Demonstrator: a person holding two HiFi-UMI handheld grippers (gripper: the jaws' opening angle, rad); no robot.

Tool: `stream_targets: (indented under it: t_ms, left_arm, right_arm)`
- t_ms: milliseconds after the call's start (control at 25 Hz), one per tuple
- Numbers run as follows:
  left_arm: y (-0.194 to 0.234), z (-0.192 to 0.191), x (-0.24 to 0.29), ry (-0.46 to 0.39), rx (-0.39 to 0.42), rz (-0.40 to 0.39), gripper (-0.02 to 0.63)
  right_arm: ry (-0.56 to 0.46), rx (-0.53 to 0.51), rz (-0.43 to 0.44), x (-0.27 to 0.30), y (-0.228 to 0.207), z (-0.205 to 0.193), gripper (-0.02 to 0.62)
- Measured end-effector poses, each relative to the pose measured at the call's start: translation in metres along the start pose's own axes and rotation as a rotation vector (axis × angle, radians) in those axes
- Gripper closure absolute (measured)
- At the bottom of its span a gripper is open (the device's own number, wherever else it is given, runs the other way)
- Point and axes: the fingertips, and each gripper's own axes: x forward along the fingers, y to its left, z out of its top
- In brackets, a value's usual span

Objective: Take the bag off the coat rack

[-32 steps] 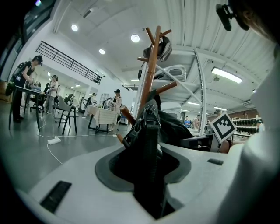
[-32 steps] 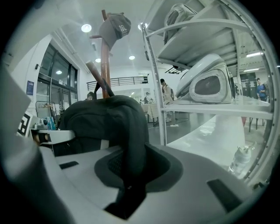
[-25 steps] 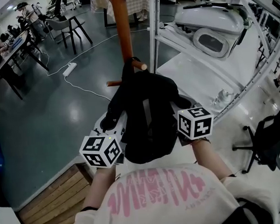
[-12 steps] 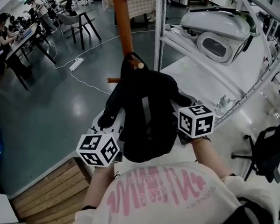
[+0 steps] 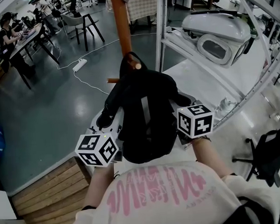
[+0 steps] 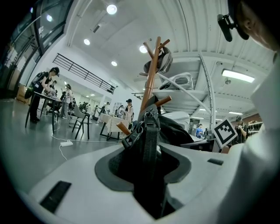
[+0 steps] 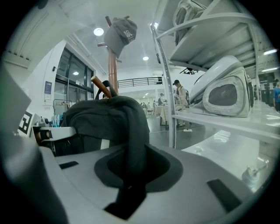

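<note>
Head view looks down past a white shirt (image 5: pixel 158 197) with pink print, unreadable from this angle, to two marker cubes, one on each gripper. The left gripper (image 5: pixel 110 120) and right gripper (image 5: pixel 179 103) flank a single black bag (image 5: pixel 147 118). The bag hangs on the near side of the coat rack (image 5: pixel 121 30), with its top loop over a wooden peg (image 5: pixel 136 66).

Only the gripper views show the grips. In the left gripper view, the left gripper (image 6: pixel 146 175) has its jaws clamped on a webbing strap (image 6: pixel 151 140) of the bag (image 6: pixel 179 131). In the right gripper view, the right gripper (image 7: pixel 131 175) pinches a padded black strap (image 7: pixel 136 131) of the bag (image 7: pixel 100 116).

Both gripper views also show what the head view cuts off: one grey cap (image 7: pixel 120 33) on top of the coat rack (image 7: pixel 113 70). The letters "SIG" are readable on it in the right gripper view.

Right of the coat rack stands a white shelf frame (image 5: pixel 161 33) carrying a rounded white machine (image 5: pixel 217 32). Left of the rack, a power strip (image 5: pixel 79 64) lies on the floor. Farther left, people sit at a table (image 5: pixel 19 43).
</note>
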Motion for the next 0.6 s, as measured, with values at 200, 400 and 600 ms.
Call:
stream_targets:
  t_ms: [200, 400, 600]
  left_arm:
    - [-0.001, 0.005, 0.000, -0.010, 0.005, 0.000, 0.472]
    - [-0.003, 0.009, -0.001, -0.017, 0.008, -0.006, 0.472]
    - [-0.005, 0.014, -0.003, -0.027, 0.010, -0.009, 0.474]
  right_arm:
    - [-0.009, 0.000, 0.003, -0.002, 0.000, 0.004, 0.518]
    - [-0.013, 0.000, 0.002, -0.005, 0.001, 0.007, 0.518]
    - [-0.015, 0.003, -0.001, -0.008, 0.001, 0.009, 0.518]
